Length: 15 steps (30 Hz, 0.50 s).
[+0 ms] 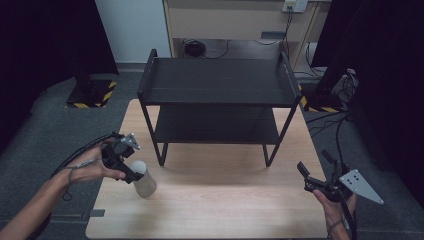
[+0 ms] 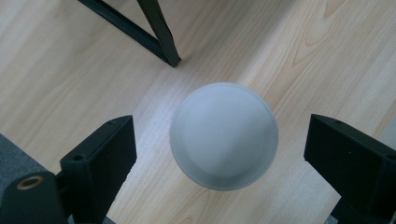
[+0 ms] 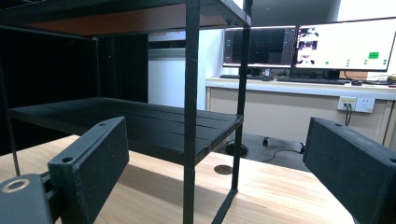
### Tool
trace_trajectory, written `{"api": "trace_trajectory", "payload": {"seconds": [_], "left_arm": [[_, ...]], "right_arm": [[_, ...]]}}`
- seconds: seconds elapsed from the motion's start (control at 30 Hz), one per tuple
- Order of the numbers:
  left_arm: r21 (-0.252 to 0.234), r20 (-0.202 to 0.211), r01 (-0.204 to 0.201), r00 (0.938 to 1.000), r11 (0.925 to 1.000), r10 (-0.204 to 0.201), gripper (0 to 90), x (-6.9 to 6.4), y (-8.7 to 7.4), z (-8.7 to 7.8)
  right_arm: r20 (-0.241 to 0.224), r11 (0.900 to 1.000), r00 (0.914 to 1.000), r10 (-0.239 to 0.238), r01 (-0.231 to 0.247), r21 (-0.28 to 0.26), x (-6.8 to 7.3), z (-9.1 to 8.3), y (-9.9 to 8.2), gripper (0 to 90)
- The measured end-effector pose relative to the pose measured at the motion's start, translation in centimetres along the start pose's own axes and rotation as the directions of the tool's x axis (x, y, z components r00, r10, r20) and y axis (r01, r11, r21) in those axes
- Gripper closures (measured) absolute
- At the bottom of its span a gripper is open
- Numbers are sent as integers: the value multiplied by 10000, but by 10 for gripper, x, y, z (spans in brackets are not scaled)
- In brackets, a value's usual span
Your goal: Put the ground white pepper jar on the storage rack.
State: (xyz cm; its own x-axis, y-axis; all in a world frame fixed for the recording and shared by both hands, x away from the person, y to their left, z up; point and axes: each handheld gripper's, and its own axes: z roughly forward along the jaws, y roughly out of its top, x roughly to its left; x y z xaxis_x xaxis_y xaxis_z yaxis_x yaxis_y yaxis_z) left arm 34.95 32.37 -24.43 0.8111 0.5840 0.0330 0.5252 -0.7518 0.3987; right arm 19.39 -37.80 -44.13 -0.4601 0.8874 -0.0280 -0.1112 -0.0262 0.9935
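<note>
From the high view I see my left tool (image 1: 131,170) hovering at the top of a white cylinder (image 1: 143,180) that stands upright near the bench's (image 1: 225,200) left front part, just ahead of the black two-tier shelf's (image 1: 217,82) front-left leg. The left gripper view tells me more: looking straight down, the cylinder's (image 2: 224,135) round top sits between my spread jaws with bare wood showing on both sides, so the tool (image 2: 219,154) is released and touching nothing. The shelf leg's foot (image 2: 172,59) lies close beyond the cylinder there.

My right tool (image 1: 306,181) hangs at the bench's right edge, jaws wide apart. Its own view looks level through the shelf (image 3: 140,121) frame: a front post (image 3: 190,112) stands between the jaws, farther off, and beyond it are two monitors (image 3: 308,44) on a desk, which the high view lacks.

The bench's front middle, between cylinder and right tool, is bare wood; both shelf tiers are bare too.
</note>
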Motion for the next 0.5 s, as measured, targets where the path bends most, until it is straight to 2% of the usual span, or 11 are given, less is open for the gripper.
{"api": "trace_trajectory", "payload": {"seconds": [0.17, 0.33, 0.4, 0.43, 0.47, 0.5], "left_arm": [[300, -60, -147, 9999, 9994, 149, 104, -3, 0, 14], [219, -82, -212, 9997, 9995, 214, 136, -6, -4, 27], [184, -81, -169, 9998, 9997, 170, 196, -6, -5, 30], [152, -97, -160, 9998, 9998, 161, 196, -6, -6, 32], [90, -76, -181, 9998, 9998, 182, 278, -6, -7, 33], [55, -139, -215, 9997, 9998, 216, 278, -6, -7, 33]], "right_arm": [[-19, 10000, 10000, -3, 3, 15, 0, 0, 0, 70], [-39, 10000, 10000, 13, -13, -16, 1, 0, 0, 73], [-63, 10000, 10000, 15, -15, -10, 1, 0, 0, 73], [-70, 10000, 10000, 21, -21, -10, 1, 0, 0, 73], [-79, 10000, 10000, 1, -1, -2, 1, 0, 0, 74], [-79, 10000, 10000, 1, -1, -2, 1, 0, 0, 74]]}}
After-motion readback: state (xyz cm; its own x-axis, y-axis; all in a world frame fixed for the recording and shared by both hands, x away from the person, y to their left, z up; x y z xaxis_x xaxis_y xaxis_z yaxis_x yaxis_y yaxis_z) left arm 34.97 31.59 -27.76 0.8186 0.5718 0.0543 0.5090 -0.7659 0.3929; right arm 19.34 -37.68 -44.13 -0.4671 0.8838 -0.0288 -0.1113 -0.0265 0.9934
